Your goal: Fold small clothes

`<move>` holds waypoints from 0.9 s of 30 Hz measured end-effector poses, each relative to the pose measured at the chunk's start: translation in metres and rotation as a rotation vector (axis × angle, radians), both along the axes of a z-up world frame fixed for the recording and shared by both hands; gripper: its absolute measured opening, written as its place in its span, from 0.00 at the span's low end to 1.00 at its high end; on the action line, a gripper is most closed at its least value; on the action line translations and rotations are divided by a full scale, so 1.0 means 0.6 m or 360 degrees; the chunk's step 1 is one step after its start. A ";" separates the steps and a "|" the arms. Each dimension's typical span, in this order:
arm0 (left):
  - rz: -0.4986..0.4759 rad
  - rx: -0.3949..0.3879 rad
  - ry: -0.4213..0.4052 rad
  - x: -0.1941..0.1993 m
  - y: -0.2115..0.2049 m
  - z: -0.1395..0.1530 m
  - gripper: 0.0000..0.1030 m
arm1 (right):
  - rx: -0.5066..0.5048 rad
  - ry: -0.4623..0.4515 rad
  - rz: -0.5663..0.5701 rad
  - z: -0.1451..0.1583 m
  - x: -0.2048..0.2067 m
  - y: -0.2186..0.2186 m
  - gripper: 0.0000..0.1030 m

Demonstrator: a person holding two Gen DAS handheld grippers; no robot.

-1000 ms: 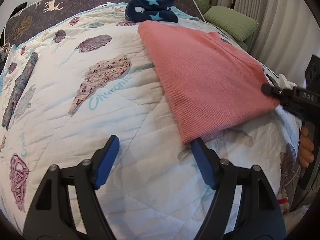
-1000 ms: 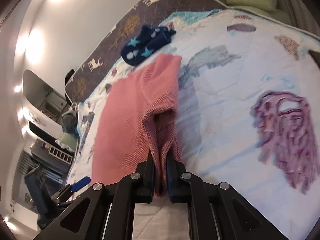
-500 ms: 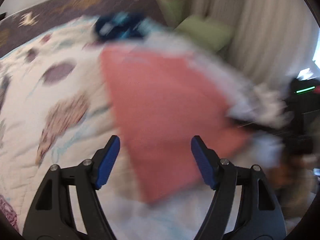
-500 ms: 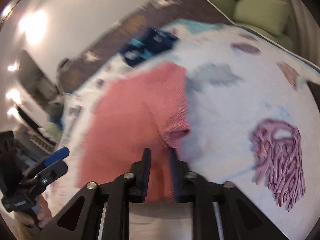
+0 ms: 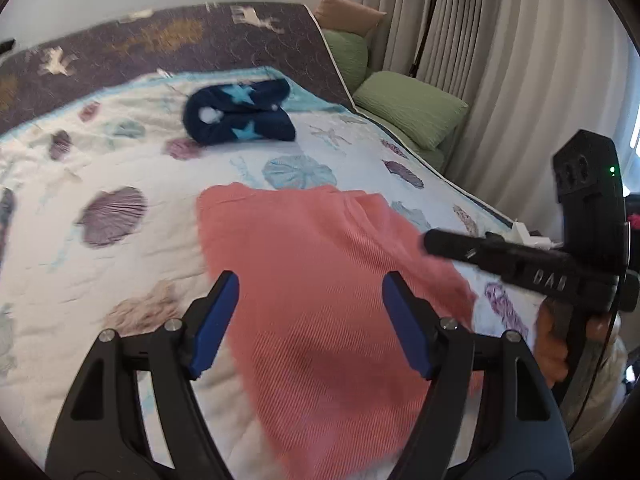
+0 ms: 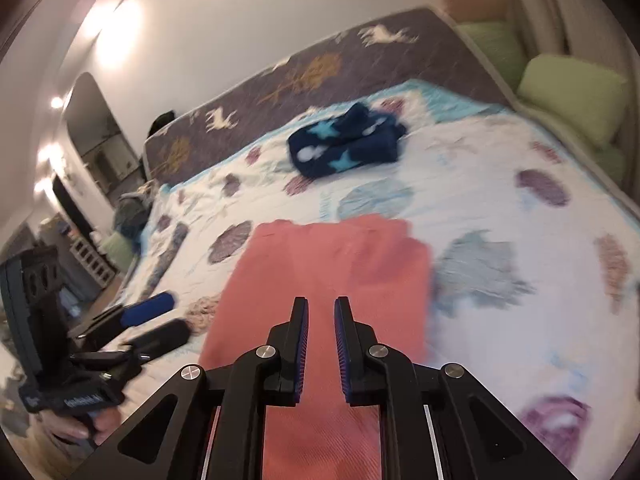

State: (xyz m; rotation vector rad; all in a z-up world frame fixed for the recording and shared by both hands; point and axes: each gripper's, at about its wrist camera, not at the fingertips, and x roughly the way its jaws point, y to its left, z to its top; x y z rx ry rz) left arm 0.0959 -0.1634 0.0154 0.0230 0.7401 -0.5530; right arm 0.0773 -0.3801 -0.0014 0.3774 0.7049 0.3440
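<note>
Both jaws empty: the left hand-held gripper (image 5: 310, 320) gapes wide, the right hand-held gripper (image 6: 321, 344) stands slightly parted, above the pink garment (image 5: 320, 292) on the bed (image 5: 120, 264).

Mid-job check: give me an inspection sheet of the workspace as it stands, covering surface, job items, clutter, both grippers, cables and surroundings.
Surface: quilted bedspread with shell prints, lightly rumpled.
Job's things: pink garment lying on the quilt at the near edge, partly folded; dark blue star-print garment bundled farther back, apart from it.
Clutter: a dark patterned item on the quilt's far-left side, too blurred to identify.
Grippers: left gripper open wide above the pink garment, holding nothing; right gripper slightly open above it, nothing between its fingers.
Cables: nothing seen.
Surroundings: green cushions, beige curtains, floor lamp, purple deer-print mattress behind.
</note>
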 end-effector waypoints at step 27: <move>0.0172 -0.0031 0.0342 0.115 0.074 -0.101 0.81 | -0.0027 0.0256 -0.0080 -0.088 0.047 -0.108 0.62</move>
